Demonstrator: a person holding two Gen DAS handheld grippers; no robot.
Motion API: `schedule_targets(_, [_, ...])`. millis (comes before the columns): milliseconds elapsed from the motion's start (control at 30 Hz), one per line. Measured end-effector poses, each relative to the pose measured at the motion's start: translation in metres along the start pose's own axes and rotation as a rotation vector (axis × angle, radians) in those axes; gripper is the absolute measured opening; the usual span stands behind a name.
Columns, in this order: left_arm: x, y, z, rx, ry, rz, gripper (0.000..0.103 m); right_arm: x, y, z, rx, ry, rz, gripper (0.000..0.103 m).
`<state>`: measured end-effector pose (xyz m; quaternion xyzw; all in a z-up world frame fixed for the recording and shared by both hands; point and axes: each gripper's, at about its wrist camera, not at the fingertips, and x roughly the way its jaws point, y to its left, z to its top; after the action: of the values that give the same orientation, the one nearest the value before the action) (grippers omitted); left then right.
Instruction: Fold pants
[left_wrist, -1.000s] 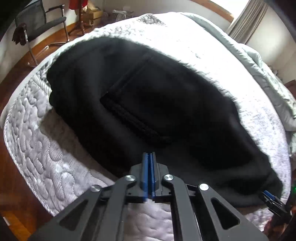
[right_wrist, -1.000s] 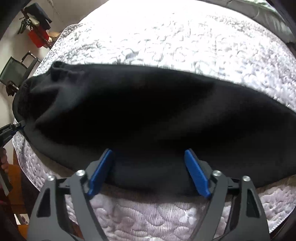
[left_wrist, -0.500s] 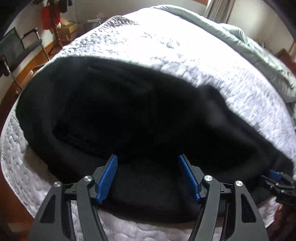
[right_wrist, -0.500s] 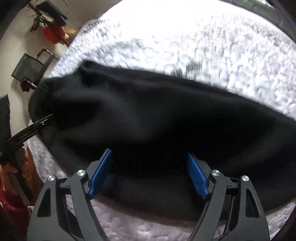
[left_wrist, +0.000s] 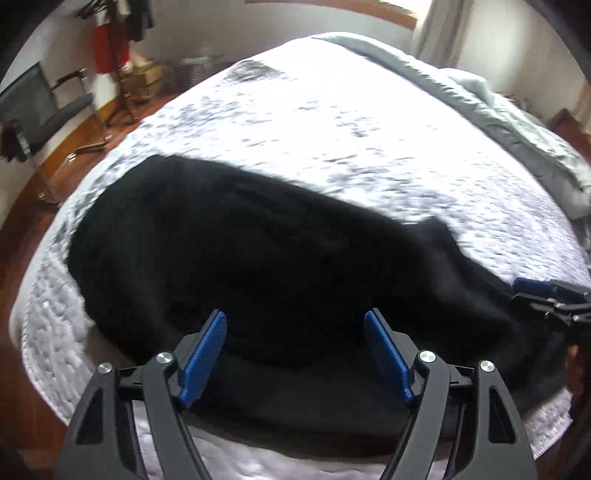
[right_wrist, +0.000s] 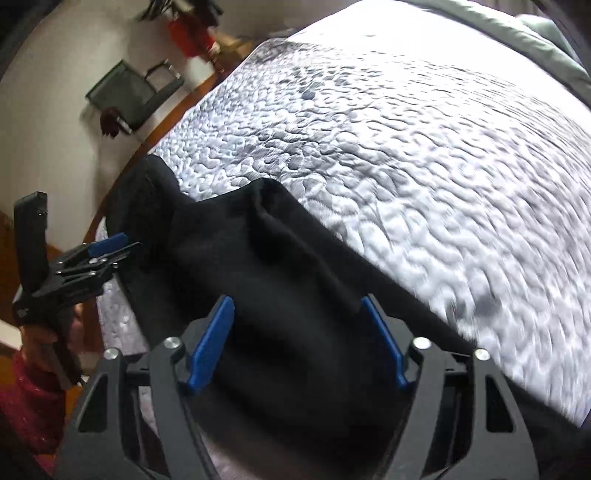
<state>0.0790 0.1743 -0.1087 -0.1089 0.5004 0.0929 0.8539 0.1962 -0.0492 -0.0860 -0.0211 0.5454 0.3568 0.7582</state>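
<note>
Black pants (left_wrist: 266, 258) lie along the near edge of a bed with a white quilted cover (left_wrist: 332, 122). My left gripper (left_wrist: 295, 350) is open, its blue pads just above the near edge of the pants. My right gripper (right_wrist: 299, 339) is open over the black fabric (right_wrist: 280, 266) near one end. Each gripper shows in the other's view: the right one at the far right of the left wrist view (left_wrist: 546, 299), the left one at the left of the right wrist view (right_wrist: 92, 254). Neither holds cloth.
A grey duvet (left_wrist: 498, 110) is bunched along the far right side of the bed. A black chair (left_wrist: 40, 107), a red garment on a stand (left_wrist: 107, 44) and boxes stand on the wooden floor (left_wrist: 22, 192) at the left.
My left gripper opened from shut and moved in over the pants. My right gripper stayed open and swung toward the end of the pants. The views have shifted.
</note>
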Motion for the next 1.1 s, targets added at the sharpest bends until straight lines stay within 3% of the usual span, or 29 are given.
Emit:
schedule_targets(200, [0.010, 0.014, -0.003, -0.019, 0.016, -0.053, 0.078, 0.031, -0.005, 0.019, -0.071, 0.084, 0.065, 0.069])
schedule_targets(300, [0.014, 0.016, 0.002, -0.029, 0.017, -0.062, 0.082, 0.039, -0.007, 0.024, -0.071, 0.093, 0.108, 0.061])
schedule_targets(367, [0.016, 0.014, 0.001, -0.022, 0.017, -0.061, 0.085, 0.043, -0.006, 0.028, -0.095, 0.100, 0.101, 0.041])
schedule_targets(400, [0.014, 0.012, -0.001, -0.018, 0.016, -0.058, 0.085, 0.044, -0.005, 0.029, -0.123, 0.106, 0.066, 0.024])
schedule_targets(467, [0.014, 0.013, 0.000, -0.021, 0.013, -0.058, 0.085, 0.037, -0.009, 0.032, -0.125, 0.095, 0.088, 0.003])
schedule_targets(533, [0.014, 0.015, 0.000, -0.042, 0.004, -0.066, 0.085, 0.028, -0.014, 0.036, -0.090, 0.056, 0.142, 0.003])
schedule_targets(700, [0.013, 0.017, -0.004, -0.089, -0.029, -0.054, 0.085, 0.006, -0.017, 0.047, -0.074, -0.064, 0.104, 0.003])
schedule_targets(800, [0.018, 0.008, -0.007, -0.050, -0.037, -0.001, 0.085, 0.033, -0.020, 0.048, -0.072, -0.011, 0.014, 0.002])
schedule_targets(900, [0.020, 0.000, -0.009, 0.008, -0.029, 0.041, 0.087, 0.051, -0.024, 0.041, -0.026, 0.010, 0.003, 0.005])
schedule_targets(967, [0.019, 0.001, -0.010, 0.021, -0.015, 0.044, 0.087, 0.039, -0.028, 0.038, 0.015, -0.015, 0.029, 0.014])
schedule_targets(1000, [0.015, 0.004, -0.011, 0.009, -0.010, 0.027, 0.087, 0.031, -0.029, 0.035, 0.023, -0.023, 0.025, 0.032])
schedule_targets(1033, [0.012, 0.008, -0.012, -0.006, -0.010, 0.012, 0.087, 0.020, -0.029, 0.030, 0.023, -0.040, 0.018, 0.037])
schedule_targets(1100, [0.000, 0.020, -0.015, -0.052, -0.014, 0.001, 0.087, -0.004, -0.029, 0.014, 0.025, -0.077, 0.009, 0.037])
